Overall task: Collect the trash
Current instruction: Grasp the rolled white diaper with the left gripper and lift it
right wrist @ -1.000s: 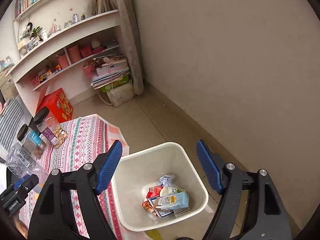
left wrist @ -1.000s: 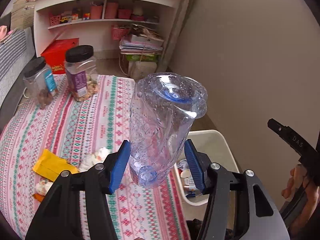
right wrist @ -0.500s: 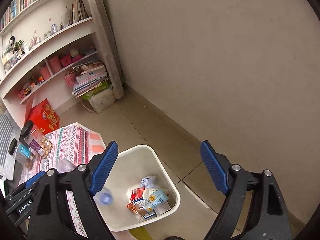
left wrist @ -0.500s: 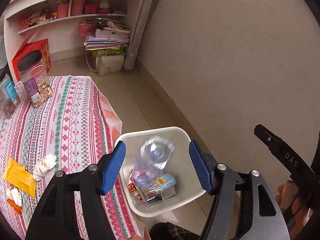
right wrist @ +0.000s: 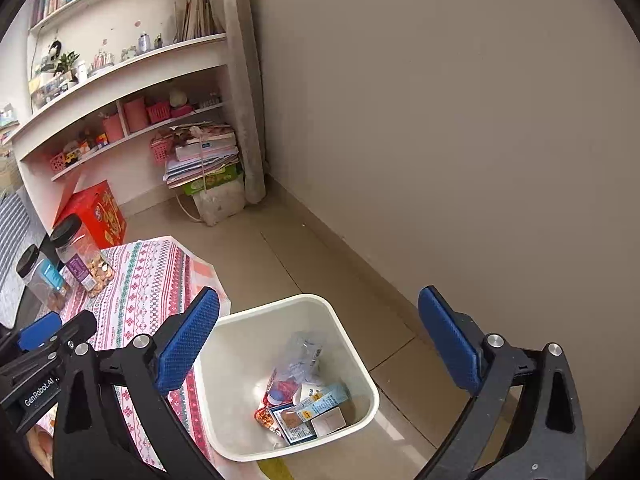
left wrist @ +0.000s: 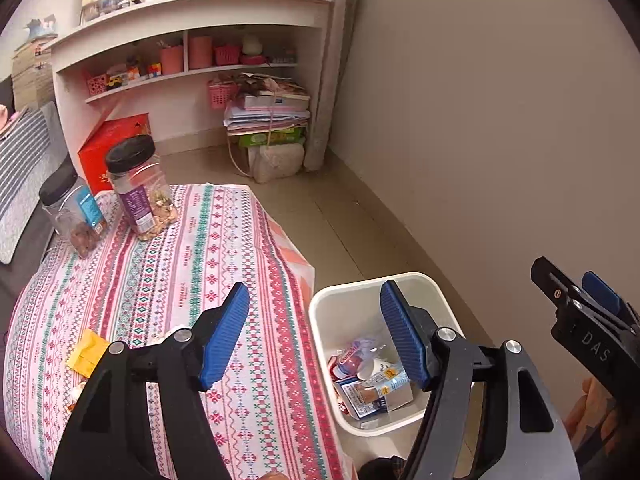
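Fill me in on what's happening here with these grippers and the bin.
A person is clearing trash off a table into a white bin on the floor beside it. Both the left gripper and the right gripper are open and hold nothing. A clear plastic bottle lies in the bin on top of cartons and wrappers. A yellow wrapper and some crumpled bits remain on the patterned tablecloth, near two black-lidded jars.

1. The bin (right wrist: 356, 364) is smooth, off-white plastic.
2. The bottle (right wrist: 298, 354) is clear, crumpled plastic.
3. The cloth (left wrist: 224, 240) on the tabletop is matt woven fabric.
4. The jars (left wrist: 140, 196) are clear plastic with black lids.
5. The floor (right wrist: 280, 256) is lightly glossy tile.
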`<state>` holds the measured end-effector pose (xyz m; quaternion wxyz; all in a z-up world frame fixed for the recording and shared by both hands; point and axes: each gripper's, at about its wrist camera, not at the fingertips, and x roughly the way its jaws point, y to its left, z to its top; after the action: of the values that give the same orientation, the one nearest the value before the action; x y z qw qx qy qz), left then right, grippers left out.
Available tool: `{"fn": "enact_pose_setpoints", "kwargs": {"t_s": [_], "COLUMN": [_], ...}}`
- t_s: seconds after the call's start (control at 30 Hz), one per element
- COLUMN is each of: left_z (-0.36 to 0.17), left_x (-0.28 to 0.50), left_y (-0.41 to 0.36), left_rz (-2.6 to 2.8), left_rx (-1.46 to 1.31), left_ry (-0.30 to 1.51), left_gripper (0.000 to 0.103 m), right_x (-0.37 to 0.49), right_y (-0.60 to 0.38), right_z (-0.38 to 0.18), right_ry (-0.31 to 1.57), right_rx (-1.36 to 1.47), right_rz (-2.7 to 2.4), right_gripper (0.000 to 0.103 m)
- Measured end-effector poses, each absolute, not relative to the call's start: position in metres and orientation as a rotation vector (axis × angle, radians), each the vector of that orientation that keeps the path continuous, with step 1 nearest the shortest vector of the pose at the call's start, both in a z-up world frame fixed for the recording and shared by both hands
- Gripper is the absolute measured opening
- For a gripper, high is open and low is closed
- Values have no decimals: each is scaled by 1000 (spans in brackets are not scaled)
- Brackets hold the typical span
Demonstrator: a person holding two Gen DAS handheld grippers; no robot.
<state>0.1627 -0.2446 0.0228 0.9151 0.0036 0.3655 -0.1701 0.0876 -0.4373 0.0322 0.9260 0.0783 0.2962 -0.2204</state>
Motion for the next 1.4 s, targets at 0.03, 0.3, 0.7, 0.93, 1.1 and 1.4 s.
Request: {"fn": "enact_pose_setpoints", "kwargs": {"t_s": [0.03, 0.3, 0.7, 0.93, 1.1, 1.4], "left_z": [23, 6, -30, -55, -88, -147], "left_x": [162, 165, 166, 171, 183, 205], "left_y": [-239, -187, -105, -56, -27, 7], "left_rz": [-333, -227, -49, 53, 73, 17], "left_rx": [5, -27, -55, -6, 73, 93], "left_ry": [751, 783, 859, 945, 1077, 1276], "left_gripper": [68, 73, 77, 77, 77, 77], "right_x": [90, 111, 147, 164, 173, 187], "right_y": [-432, -383, -303, -251, -221, -199], "right_z": [31, 20, -6, -21, -31, -53], "right_ry": [613, 655, 775, 821, 854, 928], "right_rx": [154, 82, -9, -75, -123, -158], "right_rz": [-444, -357, -208, -120, -73, -36], "right_gripper": [96, 96, 96, 96, 96, 96]}}
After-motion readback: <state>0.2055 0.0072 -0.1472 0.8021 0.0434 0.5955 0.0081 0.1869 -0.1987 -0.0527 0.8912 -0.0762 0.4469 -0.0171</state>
